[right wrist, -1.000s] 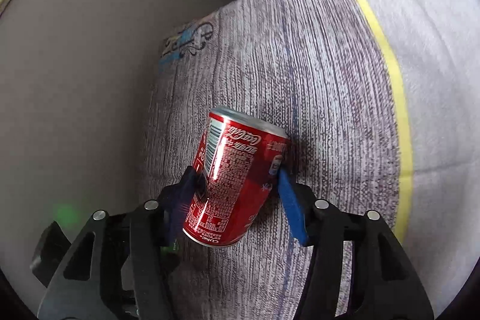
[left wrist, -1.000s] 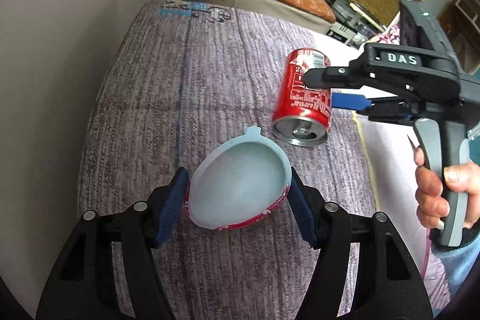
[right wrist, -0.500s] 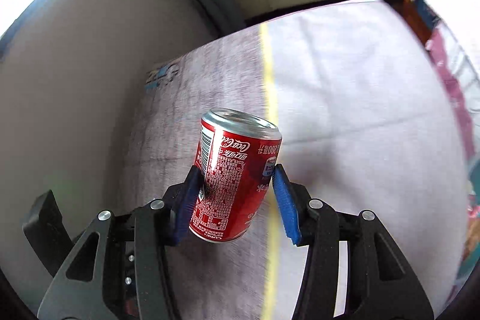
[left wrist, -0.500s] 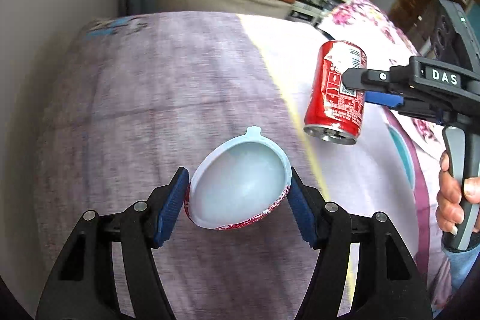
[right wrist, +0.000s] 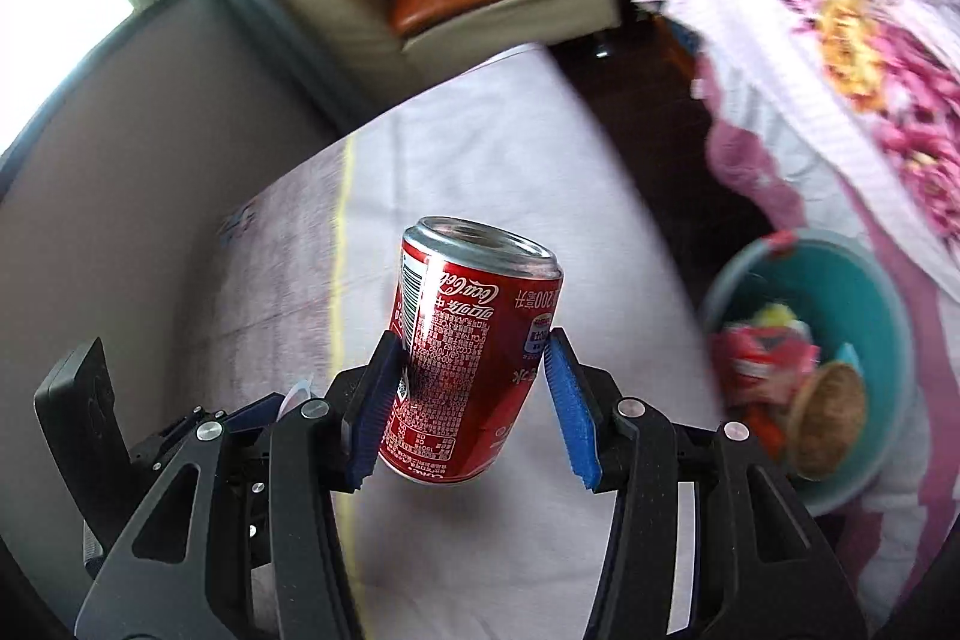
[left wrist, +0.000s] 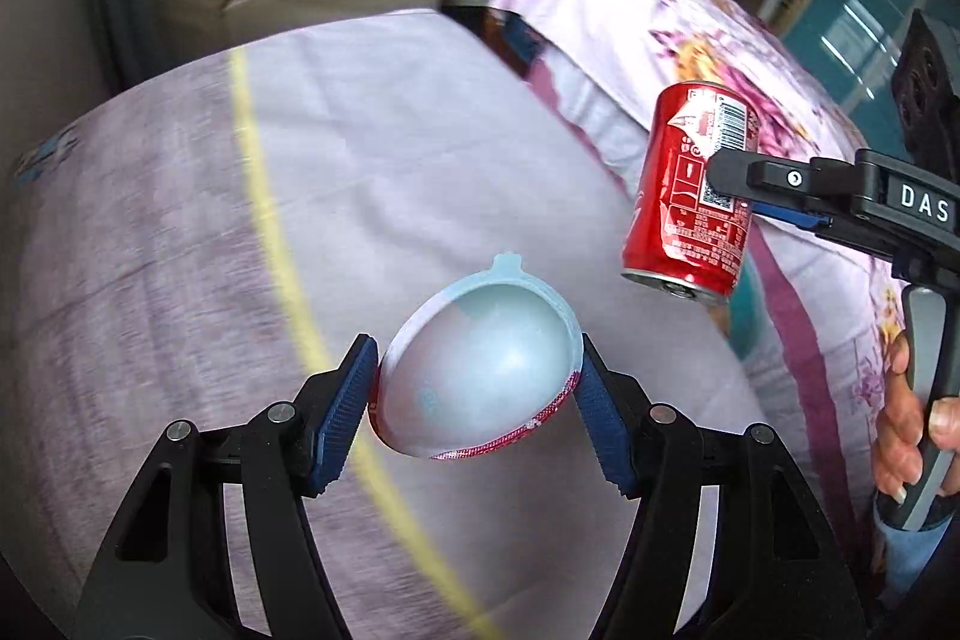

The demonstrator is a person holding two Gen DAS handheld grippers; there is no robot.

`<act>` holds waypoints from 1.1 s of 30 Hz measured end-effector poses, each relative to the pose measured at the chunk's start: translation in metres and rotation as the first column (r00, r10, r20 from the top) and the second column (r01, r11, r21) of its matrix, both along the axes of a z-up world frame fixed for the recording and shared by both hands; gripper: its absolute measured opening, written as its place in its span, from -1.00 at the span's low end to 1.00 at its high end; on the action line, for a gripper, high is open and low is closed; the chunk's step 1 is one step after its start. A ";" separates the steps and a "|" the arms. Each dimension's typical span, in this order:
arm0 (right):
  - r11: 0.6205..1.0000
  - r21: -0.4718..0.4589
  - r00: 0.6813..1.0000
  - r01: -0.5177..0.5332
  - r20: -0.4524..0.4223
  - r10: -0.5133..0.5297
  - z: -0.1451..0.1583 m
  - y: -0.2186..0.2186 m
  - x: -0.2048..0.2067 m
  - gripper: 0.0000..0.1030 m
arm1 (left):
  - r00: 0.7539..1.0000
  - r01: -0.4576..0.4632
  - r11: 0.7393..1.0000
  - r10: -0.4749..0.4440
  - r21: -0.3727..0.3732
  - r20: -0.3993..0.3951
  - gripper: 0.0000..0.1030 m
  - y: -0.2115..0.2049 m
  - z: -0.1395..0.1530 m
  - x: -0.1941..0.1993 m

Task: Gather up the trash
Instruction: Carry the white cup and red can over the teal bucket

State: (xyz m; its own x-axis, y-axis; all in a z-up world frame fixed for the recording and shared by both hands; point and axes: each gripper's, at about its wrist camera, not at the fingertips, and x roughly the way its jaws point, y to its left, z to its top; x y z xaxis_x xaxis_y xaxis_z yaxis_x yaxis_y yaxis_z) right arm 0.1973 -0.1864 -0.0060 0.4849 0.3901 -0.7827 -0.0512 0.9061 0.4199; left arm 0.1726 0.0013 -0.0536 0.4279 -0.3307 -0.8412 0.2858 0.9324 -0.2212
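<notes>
Bedroom clutter fills the far background, with a sofa against the wall; below both grippers lies a bed whose pale cover carries one yellow stripe.

One red cola can hangs clear of the bed, clenched between the blue fingers of the right gripper. The can's long axis stands nearly upright, slightly tilted, with its silver end toward the far side in the right wrist view. One empty plastic cup, white inside with a red printed outside, is squeezed by the left gripper, its mouth facing the camera and a small tab on the far rim. In the left wrist view the can shows at the right, with the person's hand on that gripper's handle.

One teal bucket, already holding crumpled wrappers and a brown round thing, stands on the floor to the right of the bed, under a flowered quilt. It lies to the right of the can, so the right gripper looks nearer to it than the left; the drop probably turns on carrying the can right, over the bucket's rim. The cup would likely follow.
</notes>
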 end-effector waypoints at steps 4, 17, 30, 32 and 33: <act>0.998 -0.009 0.997 0.069 0.018 -0.069 0.001 -0.049 -0.015 -0.09 | 0.999 0.052 0.999 -0.052 0.014 -0.001 0.29 -0.045 0.002 -0.001; 0.965 -0.006 0.964 0.262 0.043 -0.261 -0.019 -0.176 -0.061 -0.09 | 0.987 0.158 0.984 -0.155 0.081 -0.042 0.29 -0.160 -0.006 0.004; 0.942 -0.060 0.944 0.330 0.017 -0.329 -0.045 -0.231 -0.072 -0.09 | 0.965 0.259 0.955 -0.250 0.143 -0.077 0.29 -0.230 -0.026 0.014; 0.941 -0.066 0.943 0.331 0.005 -0.332 -0.049 -0.234 -0.071 -0.09 | 0.963 0.268 0.953 -0.258 0.142 -0.082 0.29 -0.234 -0.029 0.017; 0.941 -0.070 0.943 0.331 0.001 -0.332 -0.050 -0.235 -0.071 -0.09 | 0.962 0.271 0.952 -0.261 0.141 -0.084 0.29 -0.237 -0.031 0.019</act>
